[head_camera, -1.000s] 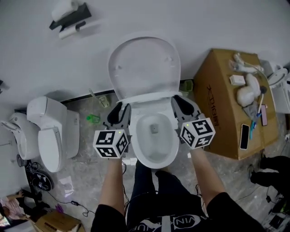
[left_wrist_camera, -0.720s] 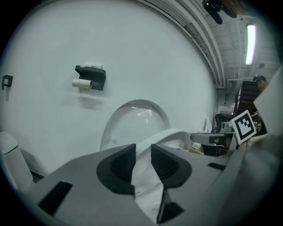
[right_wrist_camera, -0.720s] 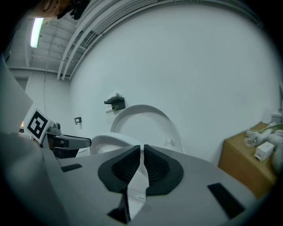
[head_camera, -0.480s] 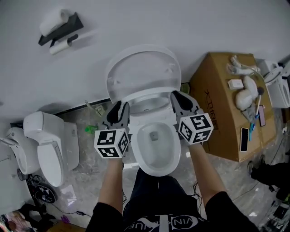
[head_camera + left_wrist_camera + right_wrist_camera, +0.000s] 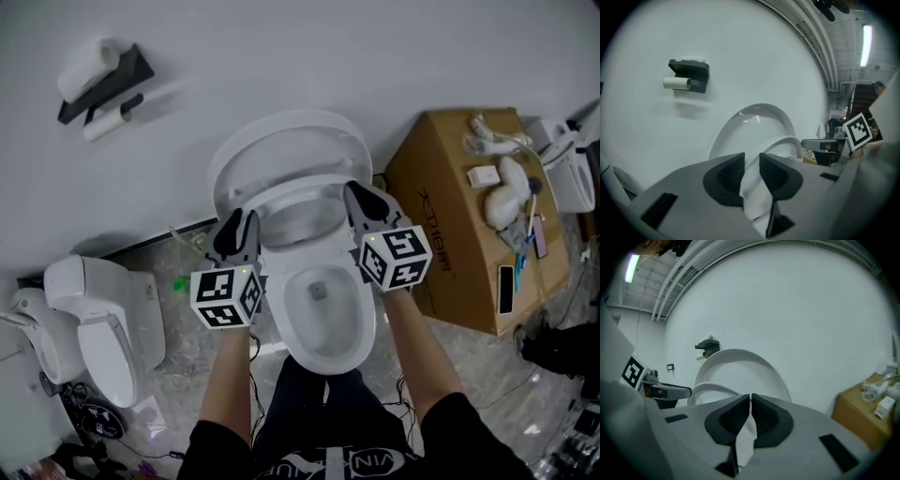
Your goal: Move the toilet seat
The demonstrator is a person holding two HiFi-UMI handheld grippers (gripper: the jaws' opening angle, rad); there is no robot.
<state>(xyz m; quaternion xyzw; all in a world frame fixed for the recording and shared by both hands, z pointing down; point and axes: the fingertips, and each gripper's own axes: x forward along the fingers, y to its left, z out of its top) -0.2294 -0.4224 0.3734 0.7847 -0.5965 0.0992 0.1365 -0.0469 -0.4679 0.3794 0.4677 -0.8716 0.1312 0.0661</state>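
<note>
Plainly, swinging the toilet seat (image 5: 286, 191) evenly matters — the left gripper (image 5: 236, 225), jaws just closing, clamps its rim, the right gripper (image 5: 361, 199), closing too, pinches only a sliver — so regrip deeper.

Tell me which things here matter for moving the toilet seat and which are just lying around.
For the job: toilet seat, lid, toilet bowl.
Lying about: second toilet, cardboard box, phone, toilet-roll holder.
</note>
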